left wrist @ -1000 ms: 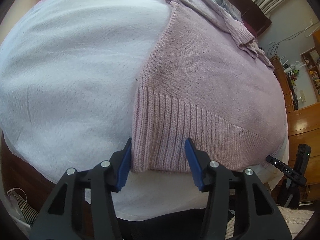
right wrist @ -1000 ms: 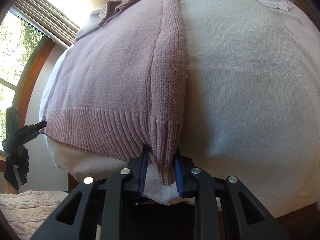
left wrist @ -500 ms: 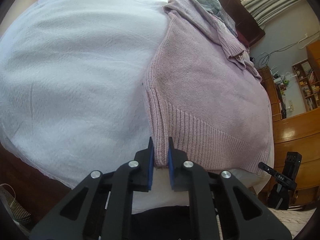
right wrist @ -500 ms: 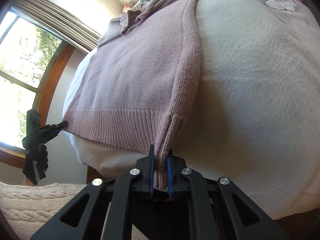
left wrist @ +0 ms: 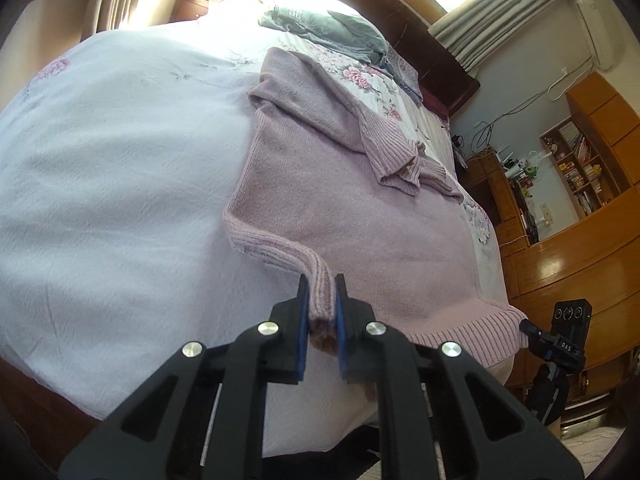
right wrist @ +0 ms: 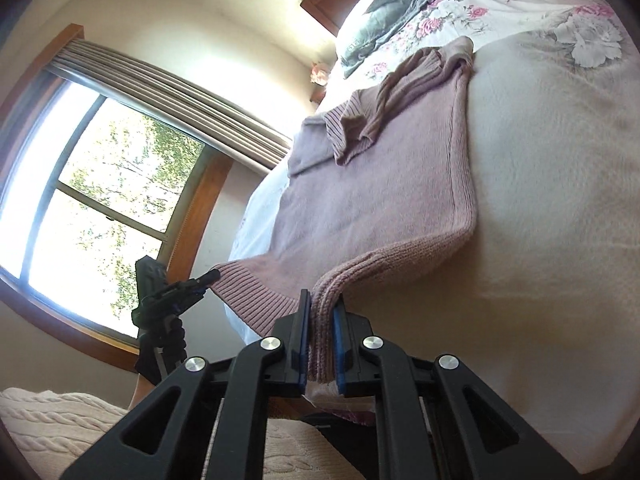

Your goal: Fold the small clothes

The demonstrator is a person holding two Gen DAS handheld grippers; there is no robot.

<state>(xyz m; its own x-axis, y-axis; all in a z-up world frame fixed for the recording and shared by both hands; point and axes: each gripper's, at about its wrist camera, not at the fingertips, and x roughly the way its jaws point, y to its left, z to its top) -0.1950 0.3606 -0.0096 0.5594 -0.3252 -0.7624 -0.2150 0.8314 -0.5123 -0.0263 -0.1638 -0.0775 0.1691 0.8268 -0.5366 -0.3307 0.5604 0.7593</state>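
A pink knit sweater (left wrist: pixel 360 208) lies spread on the bed, its sleeves bunched near the collar. My left gripper (left wrist: pixel 322 304) is shut on the ribbed hem at the sweater's left corner, which rises off the bed into the blue pads. In the right wrist view the same sweater (right wrist: pixel 380 184) stretches away from me. My right gripper (right wrist: pixel 322 320) is shut on the ribbed hem at the right corner, the fabric pinched in a vertical fold. Both hem corners are lifted while the body rests flat.
The bed has a white cover (left wrist: pixel 120 200) with a floral part (right wrist: pixel 540 20) near the head. Grey clothes (left wrist: pixel 320 24) lie by the wooden headboard. A camera on a tripod (left wrist: pixel 560 344) stands at the bed's foot. A window (right wrist: pixel 100 208) and wooden shelves (left wrist: pixel 580 168) flank the room.
The left gripper went from open around the hem to shut on it. Both grippers have then lifted and pulled the hem corners up and back, so the views tilt up toward the headboard.
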